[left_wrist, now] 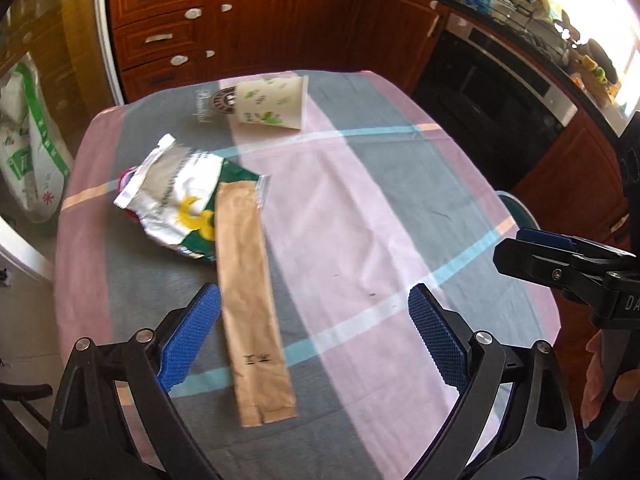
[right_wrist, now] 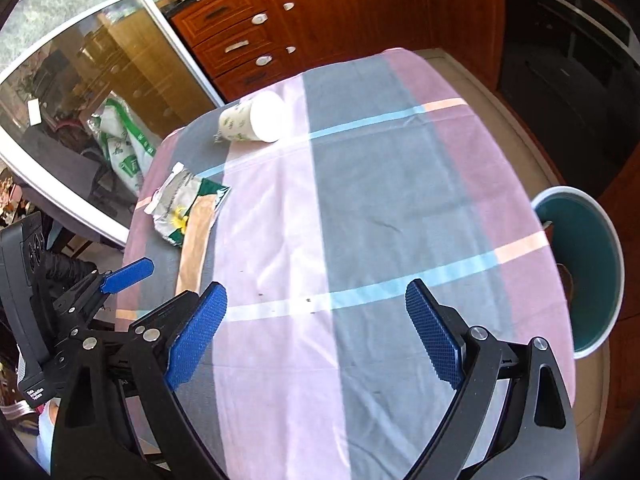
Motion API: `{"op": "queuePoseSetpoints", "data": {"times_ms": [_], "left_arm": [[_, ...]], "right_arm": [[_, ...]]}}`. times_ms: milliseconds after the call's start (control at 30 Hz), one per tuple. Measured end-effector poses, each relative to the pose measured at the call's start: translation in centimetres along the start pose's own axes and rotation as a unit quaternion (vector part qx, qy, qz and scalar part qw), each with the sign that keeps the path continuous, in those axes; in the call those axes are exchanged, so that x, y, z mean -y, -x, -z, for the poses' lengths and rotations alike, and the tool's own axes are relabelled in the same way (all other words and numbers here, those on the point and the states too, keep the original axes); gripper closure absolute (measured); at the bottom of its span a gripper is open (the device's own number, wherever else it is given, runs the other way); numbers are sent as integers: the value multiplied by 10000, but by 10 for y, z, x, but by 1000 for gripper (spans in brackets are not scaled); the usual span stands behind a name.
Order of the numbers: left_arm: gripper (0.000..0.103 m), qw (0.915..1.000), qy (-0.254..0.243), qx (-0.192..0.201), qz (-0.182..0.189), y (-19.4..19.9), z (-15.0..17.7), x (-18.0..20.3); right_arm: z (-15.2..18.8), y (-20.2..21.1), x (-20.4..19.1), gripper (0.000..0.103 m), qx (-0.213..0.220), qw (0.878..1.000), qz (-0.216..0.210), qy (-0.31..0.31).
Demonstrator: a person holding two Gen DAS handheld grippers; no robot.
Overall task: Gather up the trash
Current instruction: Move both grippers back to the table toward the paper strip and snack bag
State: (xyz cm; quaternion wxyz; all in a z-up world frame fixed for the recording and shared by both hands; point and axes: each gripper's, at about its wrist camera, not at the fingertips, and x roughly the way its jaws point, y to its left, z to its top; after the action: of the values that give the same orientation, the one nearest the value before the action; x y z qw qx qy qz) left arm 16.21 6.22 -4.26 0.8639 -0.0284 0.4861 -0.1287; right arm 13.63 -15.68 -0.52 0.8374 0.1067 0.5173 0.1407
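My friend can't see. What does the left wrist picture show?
Open left tongs hover over a long brown paper sleeve on a checked tablecloth. Farther off lie a crumpled snack wrapper and a tipped paper cup.

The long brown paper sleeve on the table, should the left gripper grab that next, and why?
Probably yes. The left gripper is open and empty, and the brown paper sleeve lies flat on the tablecloth just ahead of it, its far end resting on the crumpled snack bag. I would lower that gripper onto the sleeve's near end, then carry it to the teal bin beside the table.
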Motion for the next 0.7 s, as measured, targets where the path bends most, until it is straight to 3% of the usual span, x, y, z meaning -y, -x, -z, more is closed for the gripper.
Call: {"op": "queuePoseSetpoints", "data": {"times_ms": [333, 700], "left_arm": [[8, 9979, 562, -24, -328, -1, 19, -99], [8, 9951, 910, -58, -392, -10, 19, -154]], "right_arm": [[-1, -79, -90, 16, -603, 9956, -461, 547], [1, -129, -135, 16, -638, 9915, -157, 1121]]}}
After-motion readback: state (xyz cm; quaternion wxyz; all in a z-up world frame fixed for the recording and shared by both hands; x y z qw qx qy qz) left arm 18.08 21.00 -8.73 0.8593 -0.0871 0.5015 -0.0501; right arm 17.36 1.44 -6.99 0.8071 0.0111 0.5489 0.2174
